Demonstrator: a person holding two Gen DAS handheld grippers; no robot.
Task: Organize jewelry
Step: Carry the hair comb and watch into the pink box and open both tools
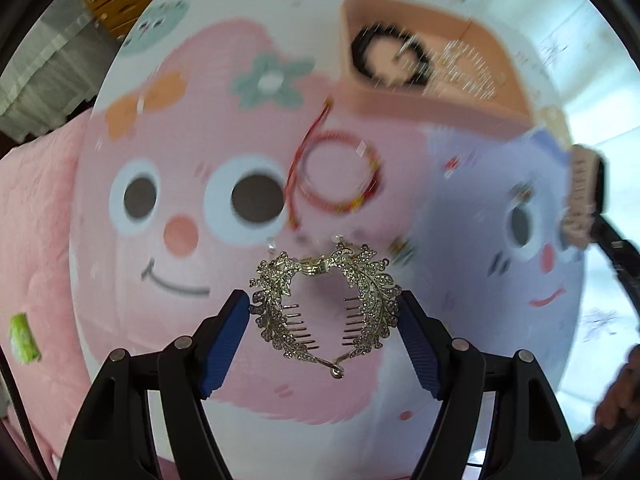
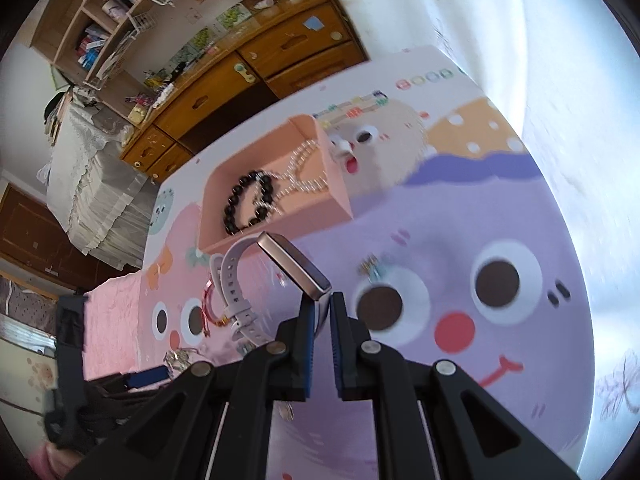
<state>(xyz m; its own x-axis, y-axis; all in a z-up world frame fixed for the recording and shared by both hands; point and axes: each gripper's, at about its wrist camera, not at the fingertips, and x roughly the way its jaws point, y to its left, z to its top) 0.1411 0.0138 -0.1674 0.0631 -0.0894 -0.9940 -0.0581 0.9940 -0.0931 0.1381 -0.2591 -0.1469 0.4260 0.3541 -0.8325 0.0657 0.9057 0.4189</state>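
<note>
My left gripper (image 1: 325, 312) is shut on a silver rhinestone hair clip (image 1: 326, 300), held above the cartoon table mat by its two leaf-shaped sides. My right gripper (image 2: 322, 300) is shut on a smartwatch (image 2: 294, 264) with a pale strap (image 2: 234, 280), lifted above the mat. A pink tray (image 2: 336, 184) holds a black bead bracelet (image 2: 250, 202) and a clear bead necklace (image 2: 300, 172); the tray also shows in the left wrist view (image 1: 424, 104). A red string bracelet (image 1: 340, 176) lies on the mat in front of the tray.
A small earring-like piece (image 2: 372, 268) lies on the purple part of the mat (image 2: 480, 380). Wooden drawers (image 2: 240, 92) and a bed (image 2: 88, 184) stand beyond the table. The right gripper with the watch shows at the right edge in the left wrist view (image 1: 584, 192).
</note>
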